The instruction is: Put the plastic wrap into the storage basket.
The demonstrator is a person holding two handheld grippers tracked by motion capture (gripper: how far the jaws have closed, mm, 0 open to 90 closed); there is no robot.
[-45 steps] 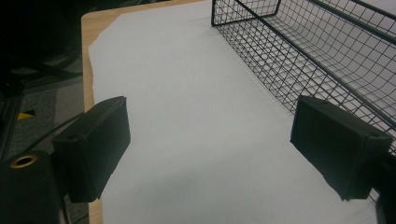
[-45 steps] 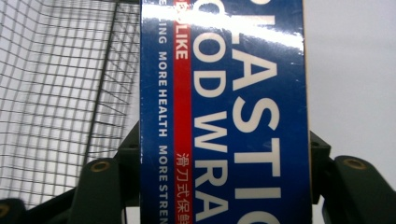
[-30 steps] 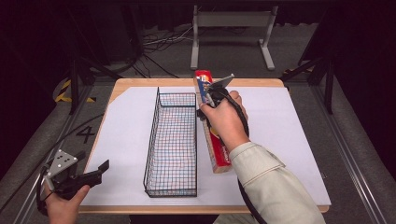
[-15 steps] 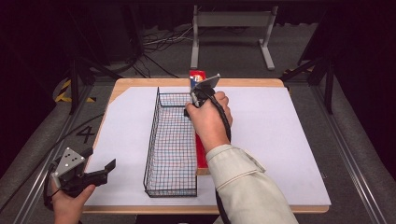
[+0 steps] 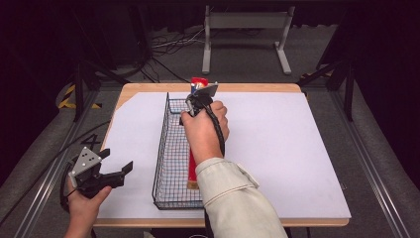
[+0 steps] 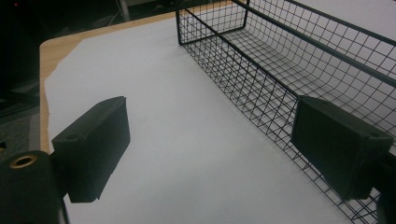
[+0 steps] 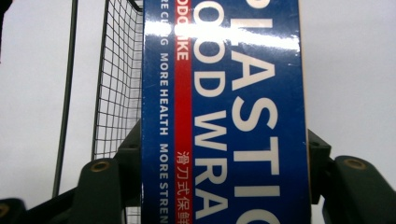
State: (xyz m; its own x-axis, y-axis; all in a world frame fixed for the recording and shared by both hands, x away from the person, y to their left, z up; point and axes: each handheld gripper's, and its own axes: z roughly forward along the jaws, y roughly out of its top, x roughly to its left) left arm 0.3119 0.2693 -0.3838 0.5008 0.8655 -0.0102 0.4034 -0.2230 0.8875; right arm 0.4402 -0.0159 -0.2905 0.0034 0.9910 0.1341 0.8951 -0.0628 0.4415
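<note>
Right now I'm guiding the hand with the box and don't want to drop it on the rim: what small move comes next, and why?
Probably ease the right gripper a little further left and lower it. Its jaws clamp the plastic wrap box, which in the high view hangs along the right wall of the wire basket, not clearly inside. The left gripper waits open, apart from the basket.

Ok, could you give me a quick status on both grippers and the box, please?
Right gripper shut on plastic wrap box, box over wire basket. Left gripper open, empty, beside the basket. Nothing in the way.
</note>
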